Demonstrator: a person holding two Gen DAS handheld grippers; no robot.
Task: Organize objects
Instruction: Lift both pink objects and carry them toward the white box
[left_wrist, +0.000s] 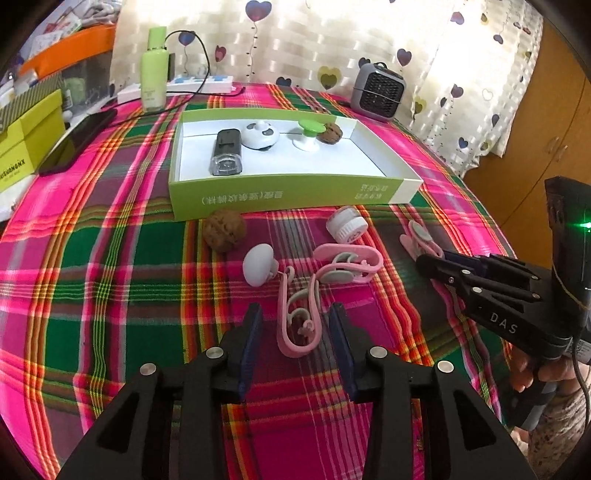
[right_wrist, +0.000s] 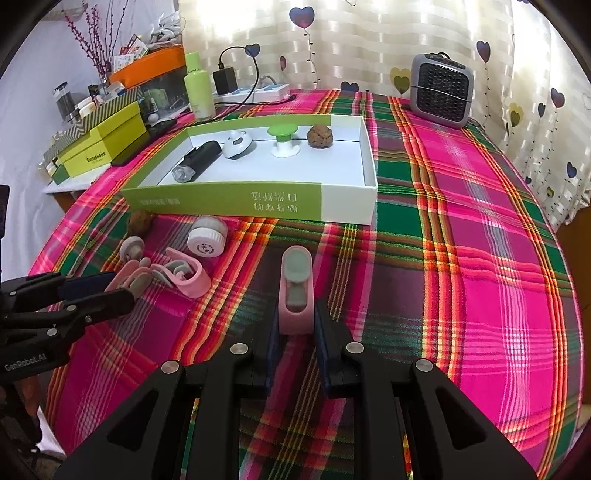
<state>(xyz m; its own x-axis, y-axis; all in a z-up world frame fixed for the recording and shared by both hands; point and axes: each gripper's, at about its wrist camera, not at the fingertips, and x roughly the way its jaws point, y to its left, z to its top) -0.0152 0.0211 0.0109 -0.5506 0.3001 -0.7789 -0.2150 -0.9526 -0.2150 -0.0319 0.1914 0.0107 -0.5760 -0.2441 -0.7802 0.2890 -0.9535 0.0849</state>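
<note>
A green and white open box (left_wrist: 280, 195) (right_wrist: 343, 203) holds a black flashlight (left_wrist: 226, 151), a white round gadget (left_wrist: 260, 136), a green-topped stand (left_wrist: 308, 134) and a walnut (left_wrist: 331, 133). In front of it lie a second walnut (left_wrist: 224, 229), a white knob (left_wrist: 257, 265), a white jar (left_wrist: 346, 224) and pink clips (left_wrist: 349, 264). My left gripper (left_wrist: 295, 328) is open, its jaws either side of a pink clip (left_wrist: 297, 332) on the cloth. My right gripper (right_wrist: 295, 325) is shut on another pink clip (right_wrist: 296, 291), low over the cloth.
The table has a pink and green plaid cloth (right_wrist: 461, 240). A grey heater (right_wrist: 441, 88), a green bottle (left_wrist: 154, 70), a power strip (left_wrist: 199, 84), a phone (left_wrist: 77, 142) and yellow-green boxes (right_wrist: 107, 142) stand at the back and left.
</note>
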